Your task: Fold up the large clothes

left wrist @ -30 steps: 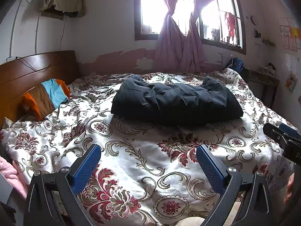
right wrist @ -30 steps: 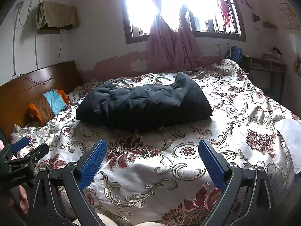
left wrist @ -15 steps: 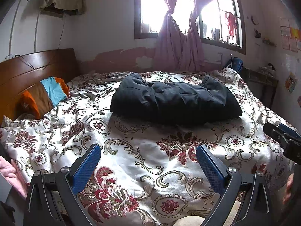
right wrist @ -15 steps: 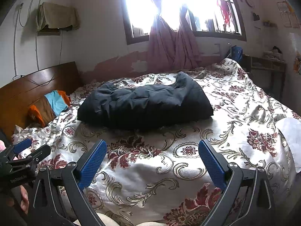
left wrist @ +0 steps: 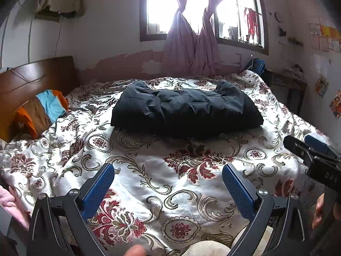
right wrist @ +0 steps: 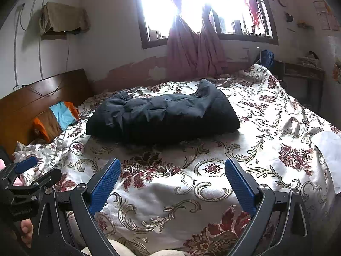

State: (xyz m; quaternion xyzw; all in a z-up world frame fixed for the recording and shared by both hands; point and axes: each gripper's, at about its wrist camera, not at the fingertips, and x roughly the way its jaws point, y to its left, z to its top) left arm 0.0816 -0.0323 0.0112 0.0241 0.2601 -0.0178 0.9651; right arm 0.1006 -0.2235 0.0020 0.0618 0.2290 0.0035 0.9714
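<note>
Far to the left of the left claw (left wrist: 167, 183), an orange, brown and blue pillow (left wrist: 42, 111) leans against the wooden headboard (left wrist: 36, 79), its lower part sunk behind the rumpled floral bedspread (left wrist: 170, 170). A pink sleeve edge (left wrist: 10, 202) is cut off by the frame just left of that claw's left finger. The left claw hangs low over the near edge of the bed with its blue-padded fingers spread wide and nothing between them. Straight ahead of it, well apart, lies the dark jacket (left wrist: 185, 111), bunched into a long folded bundle across the middle of the bed; its sleeves and collar cannot be made out in the creases. To the right, the right claw (right wrist: 172, 183) is likewise wide open and empty, with the jacket ahead and slightly left of it. Beyond the jacket, the window (right wrist: 191, 6) is blown out by glare behind the knotted pink curtains (right wrist: 194, 49). Right of the right claw, a white patch of fabric (right wrist: 328, 155) at the bed's edge is too washed out to identify.
</note>
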